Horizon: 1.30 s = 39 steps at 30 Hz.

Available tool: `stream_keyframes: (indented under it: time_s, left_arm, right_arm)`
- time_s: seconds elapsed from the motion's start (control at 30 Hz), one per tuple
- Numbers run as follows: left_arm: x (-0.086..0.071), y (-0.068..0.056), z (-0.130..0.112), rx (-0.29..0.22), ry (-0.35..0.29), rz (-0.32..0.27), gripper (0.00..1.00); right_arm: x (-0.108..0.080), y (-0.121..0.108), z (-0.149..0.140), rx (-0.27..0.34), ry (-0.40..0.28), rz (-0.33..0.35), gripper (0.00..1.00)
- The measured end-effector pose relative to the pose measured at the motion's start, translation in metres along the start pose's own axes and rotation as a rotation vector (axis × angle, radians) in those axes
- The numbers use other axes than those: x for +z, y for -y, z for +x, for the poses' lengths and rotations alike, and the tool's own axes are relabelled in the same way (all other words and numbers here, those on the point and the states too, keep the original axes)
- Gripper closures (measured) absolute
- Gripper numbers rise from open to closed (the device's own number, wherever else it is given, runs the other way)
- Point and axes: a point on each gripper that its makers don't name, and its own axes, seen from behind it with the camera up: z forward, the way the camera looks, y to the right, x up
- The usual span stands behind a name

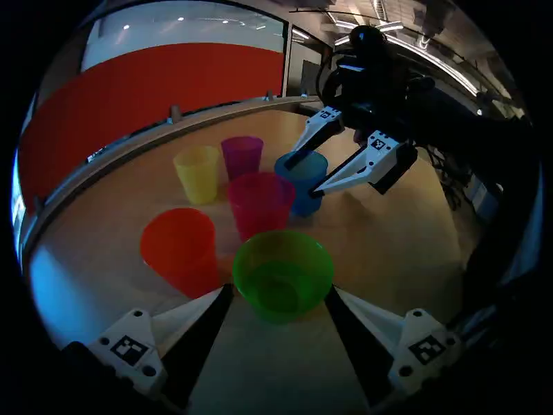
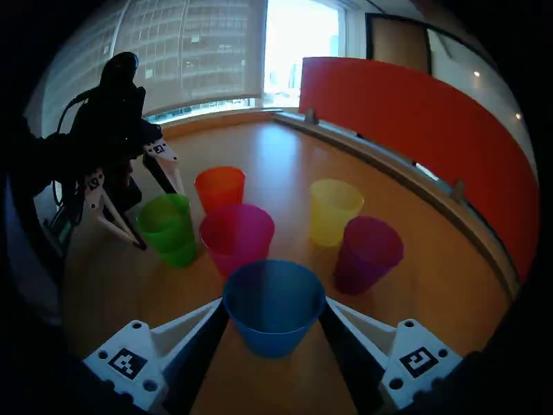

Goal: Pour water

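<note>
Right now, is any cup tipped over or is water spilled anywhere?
Nothing stands out. The green cup, blue cup, pink cup, orange cup, yellow cup and purple cup all stand upright, and the wooden table shows no puddle.

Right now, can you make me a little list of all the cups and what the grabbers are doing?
Table: wooden
Cups: six, all upright
Left gripper: fingers either side of green cup
Right gripper: fingers either side of blue cup
Squeezing: cannot tell for either
Other cups: orange cup, pink cup, yellow cup, purple cup
</note>
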Motion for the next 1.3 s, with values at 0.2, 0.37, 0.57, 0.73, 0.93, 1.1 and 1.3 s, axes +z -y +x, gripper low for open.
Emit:
stream_keyframes:
  time_s: [0.2, 0.37, 0.57, 0.73, 0.93, 1.1, 1.3]
  left_arm:
    - [-0.004, -0.003, 0.0, -0.028, -0.007, -0.011, 0.02]
    - [-0.007, -0.005, -0.005, -0.044, -0.004, -0.015, 0.02]
    - [-0.009, -0.008, -0.009, -0.037, 0.007, -0.016, 0.02]
    - [-0.012, -0.007, -0.012, -0.035, 0.008, -0.004, 0.02]
    - [-0.022, -0.006, -0.014, -0.039, 0.0, 0.019, 0.02]
    - [-0.033, -0.007, -0.016, -0.038, -0.006, 0.041, 0.02]
    - [-0.049, -0.004, -0.019, -0.034, -0.021, 0.08, 0.02]
  right_arm:
    - [-0.002, -0.002, -0.004, 0.021, -0.004, -0.005, 0.08]
    - [-0.004, -0.005, -0.012, 0.029, 0.01, -0.017, 0.08]
    - [-0.006, -0.006, -0.016, 0.04, 0.012, -0.029, 0.08]
    - [-0.011, -0.007, -0.018, 0.046, 0.017, -0.043, 0.03]
    - [-0.024, -0.003, -0.02, 0.051, 0.009, -0.058, 0.01]
    - [-0.038, 0.0, -0.023, 0.056, 0.007, -0.079, 0.01]
    - [-0.057, 0.004, -0.025, 0.064, -0.003, -0.109, 0.01]
